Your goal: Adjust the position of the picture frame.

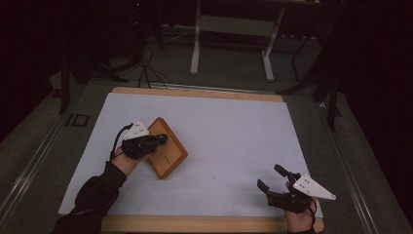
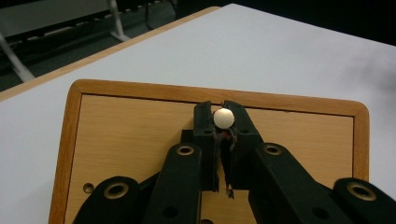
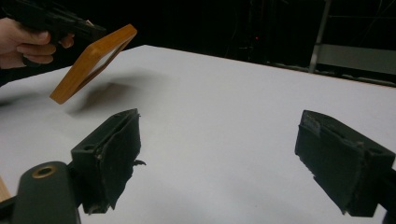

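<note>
My left gripper [image 2: 224,122] has its two black jaws pressed nearly together on a small white knob [image 2: 223,117], which sits right between the tips. This knob belongs to a wooden board [image 2: 135,135] with a raised darker frame, and the board hangs under my fingers by the knob alone. In the right gripper view I see the wooden board [image 3: 91,60] tilted in the air, one long edge lower than the other, with its shadow on the white table [image 3: 224,107] below it, so it does not touch the surface there. In the high view the left gripper [image 1: 157,141] lies over the middle of the board [image 1: 170,157], toward the left half of the table [image 1: 234,136], and my left hand [image 1: 127,163] comes out of a dark sleeve [image 1: 95,195].

From my left fingers, the frame of the board runs around on all sides: its far edge is just beyond the tips, and its flat light panel spreads to both sides of them. A small hole [image 2: 88,188] is in the panel near its left frame (close to the base of my left jaw).

My right gripper [image 3: 224,163] has its jaws spread wide with nothing between them, just bare white table under the gap. In the high view this right gripper [image 1: 272,179] rests near the front right corner of the table, well apart from the board, and its tips point toward the left side.
</note>
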